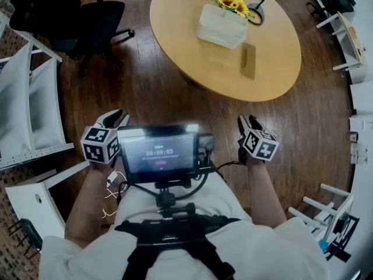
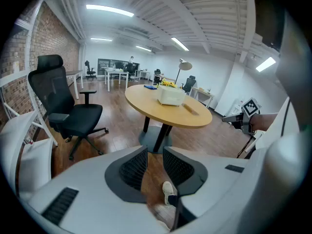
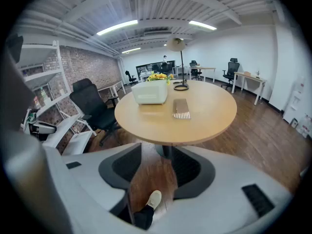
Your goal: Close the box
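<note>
- Fingers [image 2: 134, 169] of the left gripper [image 1: 113, 119] stand a little apart and grip nothing; only wooden floor [image 1: 157, 98] and the person's shoe [image 2: 167, 191] show between them.
- Right gripper [image 1: 247, 121] has its fingers [image 3: 187, 167] spread wide, also empty.
- Both grippers hang near the person's body, either side of a chest-mounted screen [image 1: 157, 153], well apart from the round table [image 1: 192, 57].
- White box [image 1: 221, 27] sits on the far part of the table, just in front of sunflowers [image 1: 232, 3].
- Flat brownish slab [image 1: 249, 60] lies near the box's right.
</note>
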Action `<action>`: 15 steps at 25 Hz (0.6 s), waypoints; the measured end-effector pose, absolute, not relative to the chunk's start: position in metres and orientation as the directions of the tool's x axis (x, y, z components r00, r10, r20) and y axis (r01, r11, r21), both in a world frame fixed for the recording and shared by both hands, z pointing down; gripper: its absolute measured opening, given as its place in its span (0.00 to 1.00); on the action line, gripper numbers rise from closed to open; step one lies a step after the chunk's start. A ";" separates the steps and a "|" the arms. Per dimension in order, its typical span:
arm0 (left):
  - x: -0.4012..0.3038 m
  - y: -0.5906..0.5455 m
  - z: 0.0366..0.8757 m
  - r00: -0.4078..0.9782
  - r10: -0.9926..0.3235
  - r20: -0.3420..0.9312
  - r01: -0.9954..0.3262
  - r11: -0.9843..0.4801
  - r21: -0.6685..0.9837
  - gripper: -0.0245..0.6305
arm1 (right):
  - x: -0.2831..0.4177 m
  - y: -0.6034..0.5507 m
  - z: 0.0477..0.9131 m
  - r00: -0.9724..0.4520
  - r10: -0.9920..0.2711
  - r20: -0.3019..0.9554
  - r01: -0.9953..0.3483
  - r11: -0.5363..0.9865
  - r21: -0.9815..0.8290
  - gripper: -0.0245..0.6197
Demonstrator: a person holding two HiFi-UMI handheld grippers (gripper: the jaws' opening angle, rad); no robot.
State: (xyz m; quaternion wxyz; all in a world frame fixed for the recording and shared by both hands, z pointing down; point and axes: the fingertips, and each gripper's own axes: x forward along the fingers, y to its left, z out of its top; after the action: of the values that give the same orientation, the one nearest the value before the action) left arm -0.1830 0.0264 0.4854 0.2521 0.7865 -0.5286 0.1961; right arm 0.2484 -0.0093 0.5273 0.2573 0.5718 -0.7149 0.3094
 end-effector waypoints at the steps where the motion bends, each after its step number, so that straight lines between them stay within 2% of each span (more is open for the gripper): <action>1: -0.177 0.016 0.485 0.366 -0.734 0.573 -0.930 -0.316 0.189 0.20 | 0.254 -0.022 0.528 -0.212 -0.659 0.722 -0.977 0.157 -0.144 0.35; 10: -0.137 -0.094 0.468 0.362 -0.774 0.519 -0.932 -0.307 0.194 0.20 | 0.295 -0.135 0.545 -0.183 -0.653 0.735 -0.983 0.142 -0.118 0.34; 15: -0.138 -0.141 0.462 0.378 -0.762 0.526 -0.925 -0.323 0.198 0.20 | 0.298 -0.182 0.557 -0.143 -0.637 0.758 -0.989 0.117 -0.088 0.33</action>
State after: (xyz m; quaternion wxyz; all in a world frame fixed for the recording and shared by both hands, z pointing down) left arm -0.1376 -0.1408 0.4624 0.2386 0.7952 -0.5305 0.1714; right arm 0.2982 -0.1822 0.5571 0.2863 0.5887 -0.6904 0.3079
